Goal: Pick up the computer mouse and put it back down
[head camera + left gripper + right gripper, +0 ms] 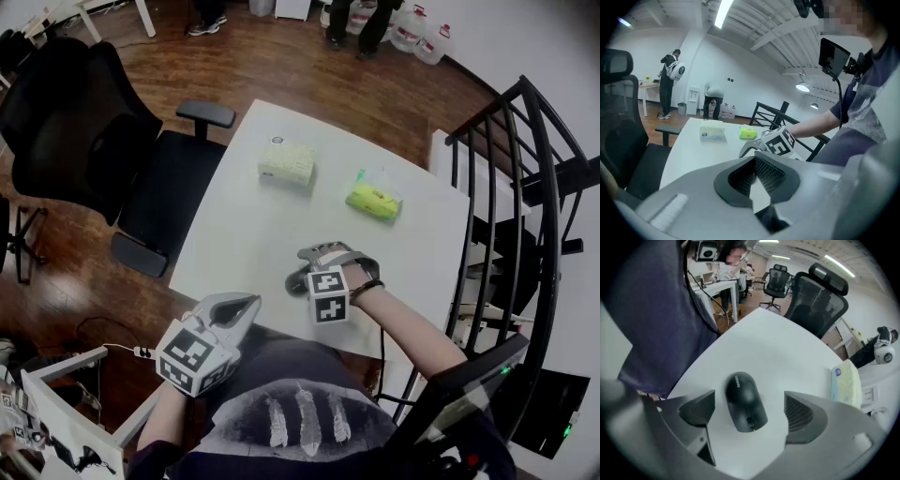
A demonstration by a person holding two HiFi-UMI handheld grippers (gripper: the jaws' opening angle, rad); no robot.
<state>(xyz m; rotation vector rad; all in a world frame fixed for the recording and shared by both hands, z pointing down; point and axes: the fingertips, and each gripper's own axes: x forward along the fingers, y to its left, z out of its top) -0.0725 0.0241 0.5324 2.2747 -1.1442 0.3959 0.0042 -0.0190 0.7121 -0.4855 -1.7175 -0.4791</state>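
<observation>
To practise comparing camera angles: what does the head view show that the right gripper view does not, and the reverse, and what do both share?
Only the head view: the yellow-green plastic packet, the black metal railing and the left hand-held gripper. Only the right gripper view: the black oval computer mouse whole, lying between the right hand-held gripper's open jaws, touched by neither. Both: the white table, the pale rectangular tissue box and the black office chair.

- Head view: your right gripper (317, 265) hides most of the mouse (296, 283).
- People (361, 23) at top edge, cut off above the legs.
- Pale pack (287, 161): print too small to read.
</observation>
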